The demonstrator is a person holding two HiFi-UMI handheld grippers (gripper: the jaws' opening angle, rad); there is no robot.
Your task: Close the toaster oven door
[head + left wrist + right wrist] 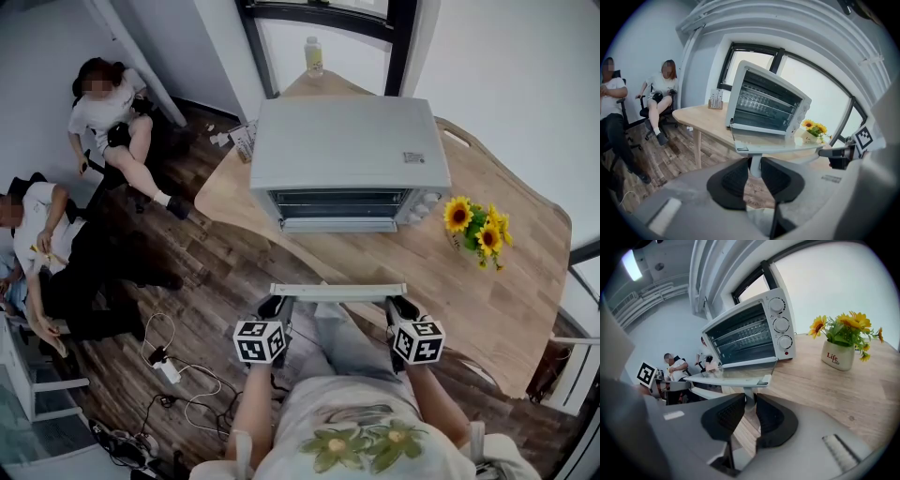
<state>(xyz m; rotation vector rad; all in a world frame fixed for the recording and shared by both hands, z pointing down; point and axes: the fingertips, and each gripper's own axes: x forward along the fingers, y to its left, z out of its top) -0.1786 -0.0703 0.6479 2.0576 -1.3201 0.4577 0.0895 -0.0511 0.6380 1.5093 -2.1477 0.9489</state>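
Wooden table (525, 272) carries the toaster oven (347, 145), its door (773, 139) dropped flat toward the person; left gripper (754, 168) and right gripper (750, 404) each clamp a post of the door handle (337, 292), one near each end, presumably for an even lift.

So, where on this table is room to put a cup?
Free: the table right of the door, in front of the flowers, to its edge. Crowded: before the oven, where the left gripper and right gripper hold the door.

The left claw (754, 163) pinches the handle (779, 149) of the open door (759, 138) on the toaster oven (764, 105).
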